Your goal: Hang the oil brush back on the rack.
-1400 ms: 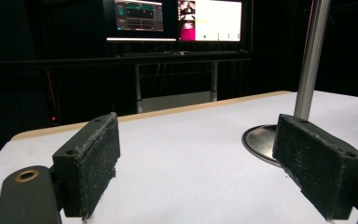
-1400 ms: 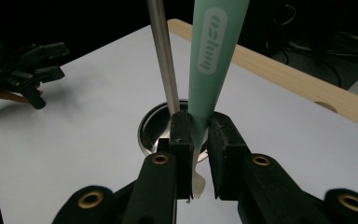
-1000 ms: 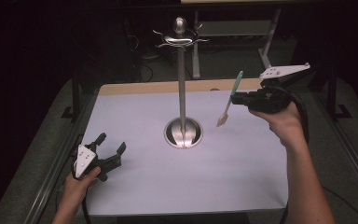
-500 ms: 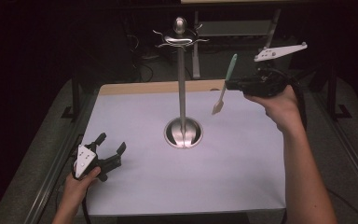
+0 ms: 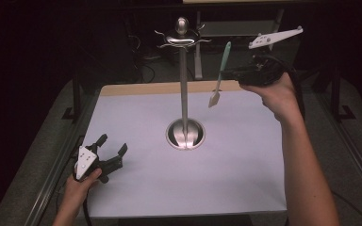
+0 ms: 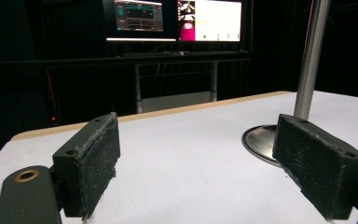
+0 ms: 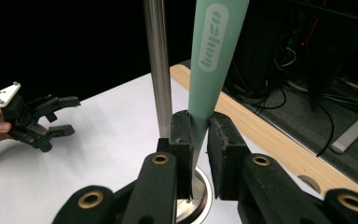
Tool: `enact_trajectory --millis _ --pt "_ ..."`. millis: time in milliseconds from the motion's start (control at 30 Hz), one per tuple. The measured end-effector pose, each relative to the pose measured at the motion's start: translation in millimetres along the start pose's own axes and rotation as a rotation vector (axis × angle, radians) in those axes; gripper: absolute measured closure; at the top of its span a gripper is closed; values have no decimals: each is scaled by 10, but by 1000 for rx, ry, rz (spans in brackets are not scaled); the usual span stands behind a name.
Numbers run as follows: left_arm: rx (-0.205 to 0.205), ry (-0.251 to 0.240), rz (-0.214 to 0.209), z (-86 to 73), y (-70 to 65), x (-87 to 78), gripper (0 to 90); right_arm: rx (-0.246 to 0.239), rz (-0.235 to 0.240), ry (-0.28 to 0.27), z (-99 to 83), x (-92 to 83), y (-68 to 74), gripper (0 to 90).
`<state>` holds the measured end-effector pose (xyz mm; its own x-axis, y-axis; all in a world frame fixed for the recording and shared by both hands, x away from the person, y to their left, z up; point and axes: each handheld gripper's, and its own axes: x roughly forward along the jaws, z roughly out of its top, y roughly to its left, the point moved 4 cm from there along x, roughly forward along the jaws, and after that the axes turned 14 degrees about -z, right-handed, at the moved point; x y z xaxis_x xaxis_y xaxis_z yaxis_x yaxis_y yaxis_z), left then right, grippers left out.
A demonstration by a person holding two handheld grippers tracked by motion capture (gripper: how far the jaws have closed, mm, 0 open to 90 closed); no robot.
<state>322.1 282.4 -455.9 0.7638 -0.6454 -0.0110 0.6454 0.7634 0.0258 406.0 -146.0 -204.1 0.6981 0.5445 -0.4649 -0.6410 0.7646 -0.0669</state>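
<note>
**Holding a green utensil aloft beside the metal stand**

Resting near the front left corner of the tabletop (image 5: 245,179), the left gripper (image 5: 109,149) sits low in the person's left hand (image 5: 81,184), its jaws spread wide with nothing between them. In the left gripper view the two black pads stand well apart over the bare pale surface, with the stand's round base (image 6: 261,142) just beyond the right-hand pad.

At the middle of the tabletop stands a metal stand (image 5: 184,94): a round shiny base, a thin upright pole, and a crown of curved hooks (image 5: 181,38) topped by a knob.

Farther back, above the far right part of the tabletop, the right hand (image 5: 275,94) holds the right gripper (image 5: 235,73) raised in the air. Its jaws are closed narrowly on the handle of a pale green utensil (image 5: 222,63), which hangs tilted with its light-coloured blade end (image 5: 214,99) downward and its handle end near the hooks, just to the right of the pole and not touching it. In the right gripper view the green handle (image 7: 213,56) rises from between the pinching pads, right beside the pole (image 7: 158,65).

Beyond the far edge, two lit monitors (image 6: 177,18) glow in the dark room.
</note>
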Motion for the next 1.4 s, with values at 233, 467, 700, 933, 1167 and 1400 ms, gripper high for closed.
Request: enact_trajectory --millis 233,467,700,933,1167,1400 --pt "0 0 0 0 0 0 146 -20 15 8 146 49 48 802" --pt "0 -1 0 1 1 0 145 -36 41 17 215 132 117 802" --pt "1 0 -1 0 1 -1 145 -48 57 30 247 168 150 802" --pt "2 -1 -1 1 0 -2 145 -60 65 47 272 201 177 802" --pt "-4 -2 0 0 -3 -2 145 -62 75 57 290 238 188 802" --pt "0 -3 -1 1 0 -2 145 -62 81 64 274 241 191 803"
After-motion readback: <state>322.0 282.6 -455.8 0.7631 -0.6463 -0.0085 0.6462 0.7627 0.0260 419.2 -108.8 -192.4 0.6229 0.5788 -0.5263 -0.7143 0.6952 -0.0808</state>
